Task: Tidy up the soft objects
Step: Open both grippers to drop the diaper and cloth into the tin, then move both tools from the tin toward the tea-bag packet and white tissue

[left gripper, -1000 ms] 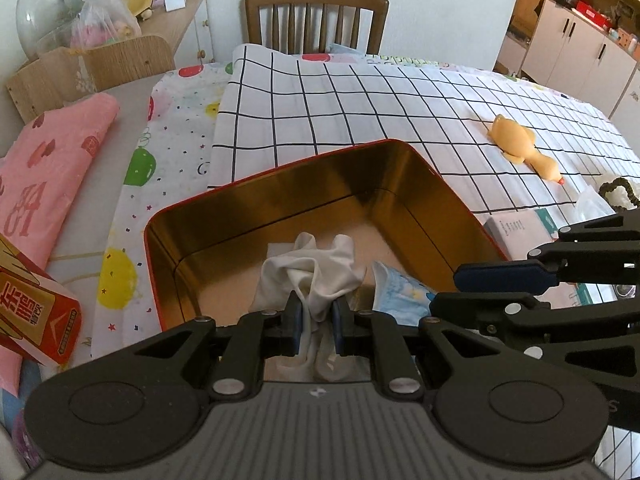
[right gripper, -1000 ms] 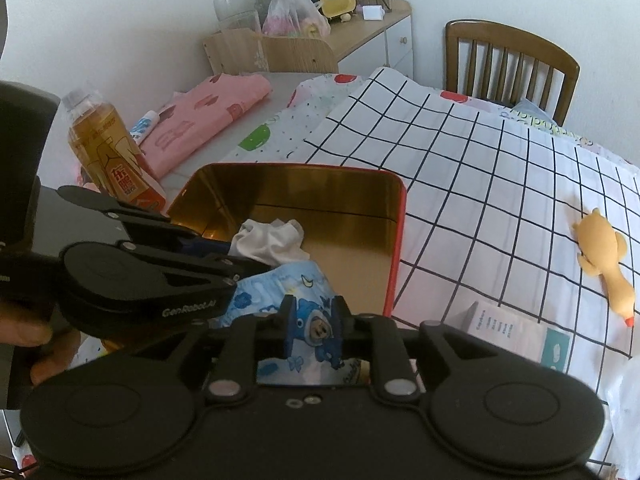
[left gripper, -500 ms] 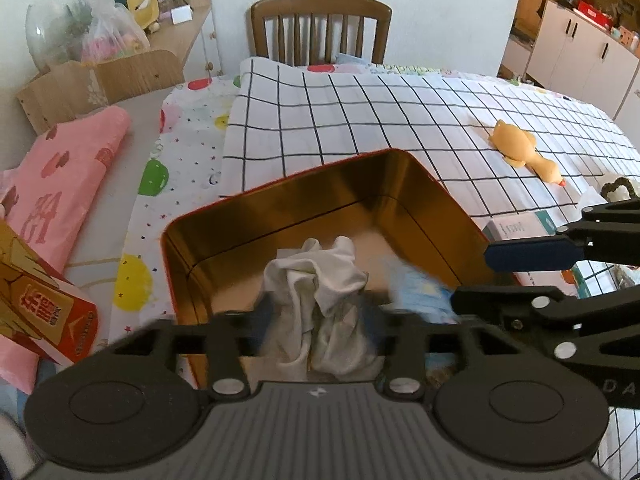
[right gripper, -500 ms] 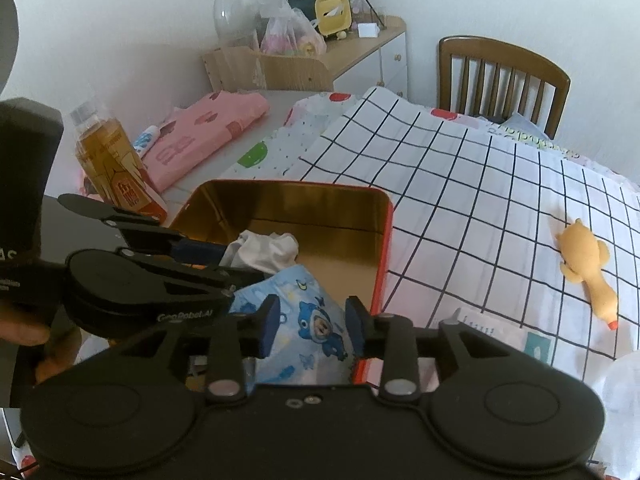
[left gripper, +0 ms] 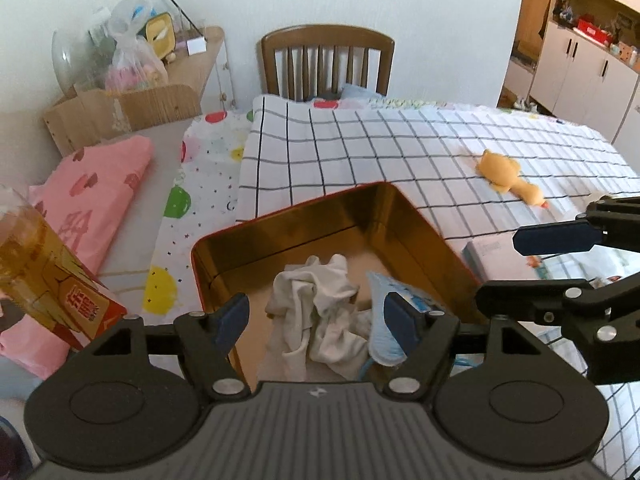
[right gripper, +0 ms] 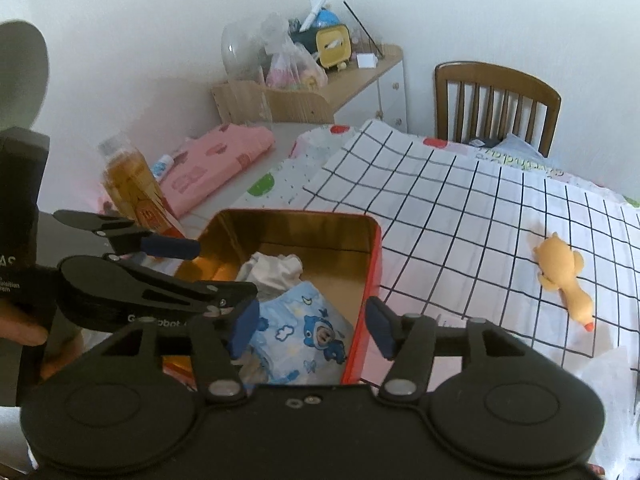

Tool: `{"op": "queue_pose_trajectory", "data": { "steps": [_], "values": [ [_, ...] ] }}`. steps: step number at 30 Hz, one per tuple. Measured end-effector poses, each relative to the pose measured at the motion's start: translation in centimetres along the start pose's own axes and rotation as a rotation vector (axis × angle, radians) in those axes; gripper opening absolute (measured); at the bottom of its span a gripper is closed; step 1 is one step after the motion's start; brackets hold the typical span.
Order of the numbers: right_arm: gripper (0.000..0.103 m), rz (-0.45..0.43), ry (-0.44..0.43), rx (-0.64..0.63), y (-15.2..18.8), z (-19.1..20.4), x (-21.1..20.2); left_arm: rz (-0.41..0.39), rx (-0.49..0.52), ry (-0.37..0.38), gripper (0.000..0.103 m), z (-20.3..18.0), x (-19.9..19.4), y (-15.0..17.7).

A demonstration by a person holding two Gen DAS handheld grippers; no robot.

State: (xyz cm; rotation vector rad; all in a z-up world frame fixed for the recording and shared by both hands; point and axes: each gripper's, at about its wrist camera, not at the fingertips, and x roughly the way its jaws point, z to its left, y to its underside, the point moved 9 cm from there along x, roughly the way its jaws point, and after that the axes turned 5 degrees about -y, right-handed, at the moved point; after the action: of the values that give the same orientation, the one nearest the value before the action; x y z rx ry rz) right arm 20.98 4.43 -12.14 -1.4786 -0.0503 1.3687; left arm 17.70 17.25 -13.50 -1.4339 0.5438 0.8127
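A red tin with a gold inside (left gripper: 416, 216) (right gripper: 372, 260) stands on the checked cloth. In it lie a crumpled white cloth (left gripper: 316, 312) (right gripper: 272, 268) and a blue cartoon-print cloth (left gripper: 380, 320) (right gripper: 304, 332). My left gripper (left gripper: 318, 320) is open above the white cloth, touching nothing. My right gripper (right gripper: 312, 326) is open above the blue cloth and the tin's near right wall. An orange plush duck (left gripper: 508, 176) (right gripper: 564, 276) lies on the cloth to the right.
A tea bottle (left gripper: 36, 272) (right gripper: 132, 188) stands left of the tin. A folded pink cloth (left gripper: 92, 196) (right gripper: 224, 160) lies further left. A white box (left gripper: 500, 260) lies right of the tin. A wooden chair (left gripper: 328, 60) stands behind the table.
Both grippers opened and let go: the white cloth and the blue cloth now lie loose in the tin. Both grippers have lifted and pulled back a little.
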Motion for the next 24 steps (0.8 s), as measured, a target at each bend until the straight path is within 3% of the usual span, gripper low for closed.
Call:
{"op": "queue_pose_trajectory", "data": {
  "steps": [12, 24],
  "values": [
    [0.073, -0.101, -0.045, 0.001, -0.8, -0.2, -6.5, -0.092, 0.002, 0.034, 0.081, -3.2, -6.0, -1.2],
    [0.090, -0.176, -0.026, 0.012, 0.1, -3.5, -13.4, -0.140, 0.006, 0.087, 0.087, -9.2, -9.1, -2.3]
  ]
}}
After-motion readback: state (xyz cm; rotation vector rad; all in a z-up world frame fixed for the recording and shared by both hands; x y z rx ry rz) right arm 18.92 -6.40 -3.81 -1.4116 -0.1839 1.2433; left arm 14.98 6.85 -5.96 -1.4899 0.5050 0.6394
